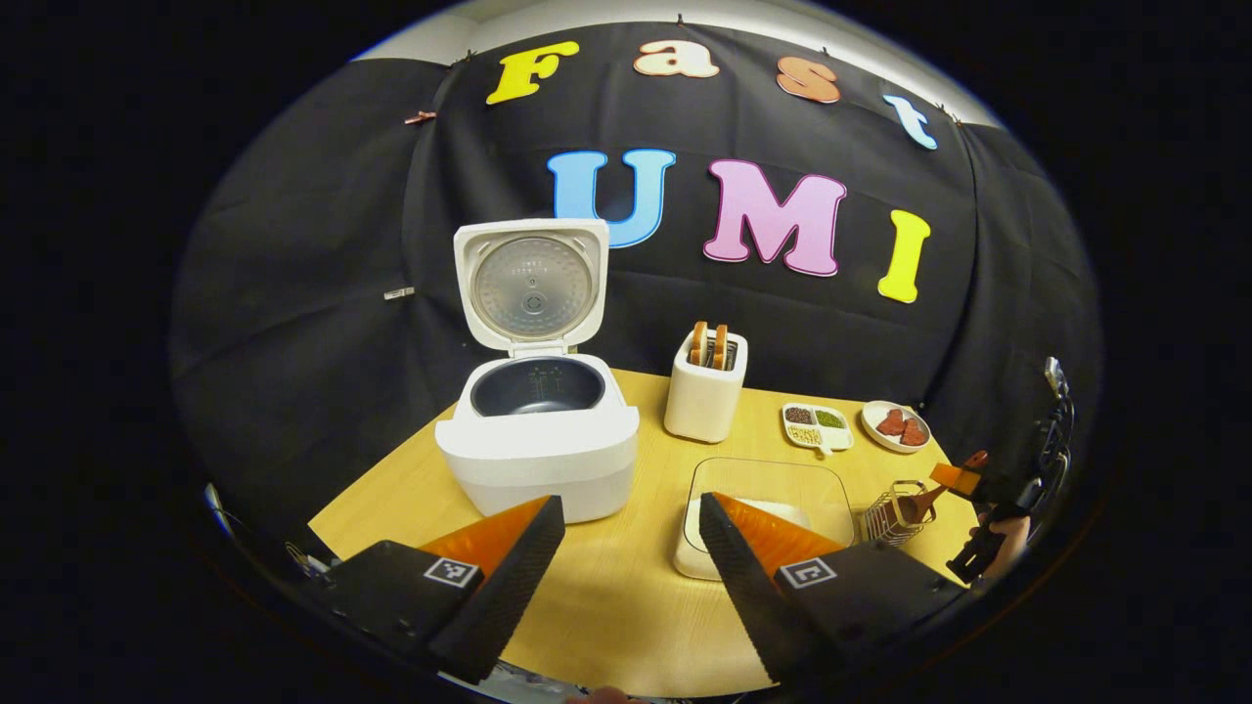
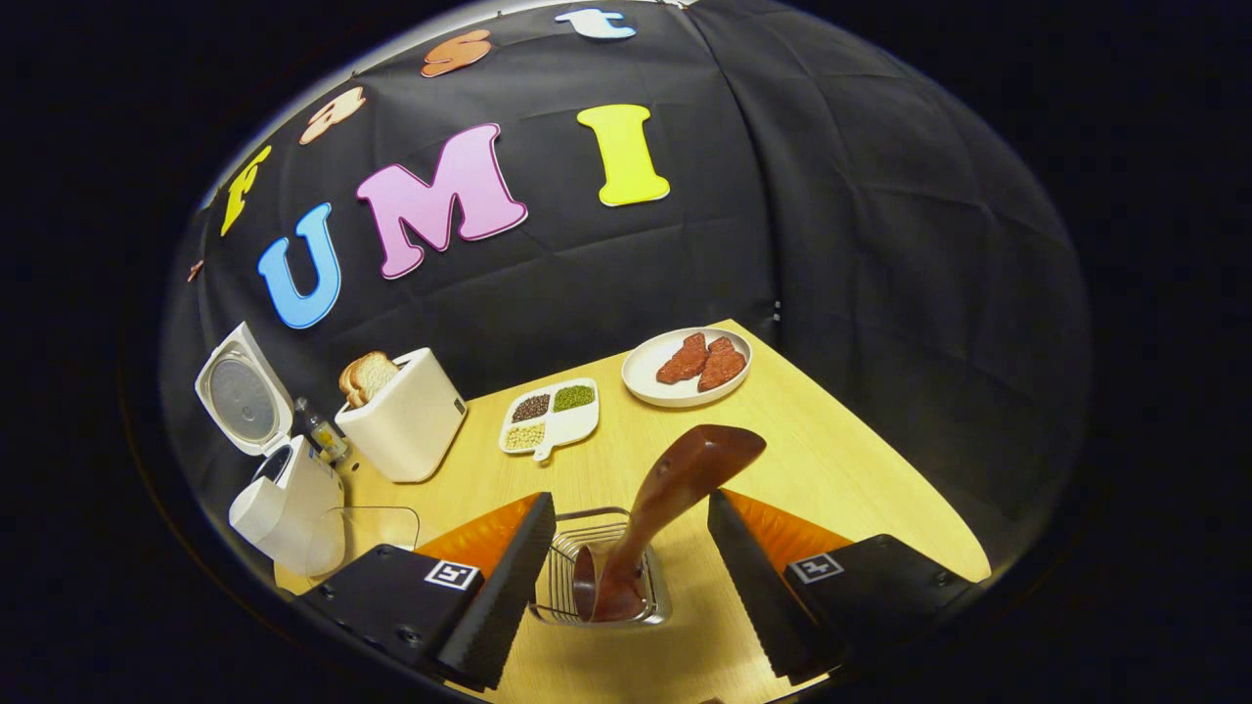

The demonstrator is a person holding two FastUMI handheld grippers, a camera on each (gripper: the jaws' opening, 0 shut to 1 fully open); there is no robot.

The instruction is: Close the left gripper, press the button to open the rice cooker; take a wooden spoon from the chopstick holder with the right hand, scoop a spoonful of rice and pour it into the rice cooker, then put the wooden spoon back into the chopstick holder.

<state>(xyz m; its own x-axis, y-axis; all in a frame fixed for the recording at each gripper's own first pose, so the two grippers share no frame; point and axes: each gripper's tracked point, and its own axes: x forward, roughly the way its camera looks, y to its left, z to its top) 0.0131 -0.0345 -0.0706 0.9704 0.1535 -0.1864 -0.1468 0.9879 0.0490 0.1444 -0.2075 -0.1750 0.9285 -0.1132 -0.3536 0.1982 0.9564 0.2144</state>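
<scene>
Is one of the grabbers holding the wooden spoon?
No. The right gripper is open around the wooden spoon standing in the holder, not touching it. The left gripper is open, holding nothing.

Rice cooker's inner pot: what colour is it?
Dark grey, almost black, inside the white rice cooker; clearest in the left gripper view.

Both views are evenly lit from above — the wooden table glows bright yellow while the backdrop cloth stays very dark. Shadows are soft and short, pooled under the rice cooker and toaster. A mild sheen sits on the cooker's open lid. Fisheye distortion bends the table edges strongly — sharpness drops and the picture dims toward the rim.
</scene>
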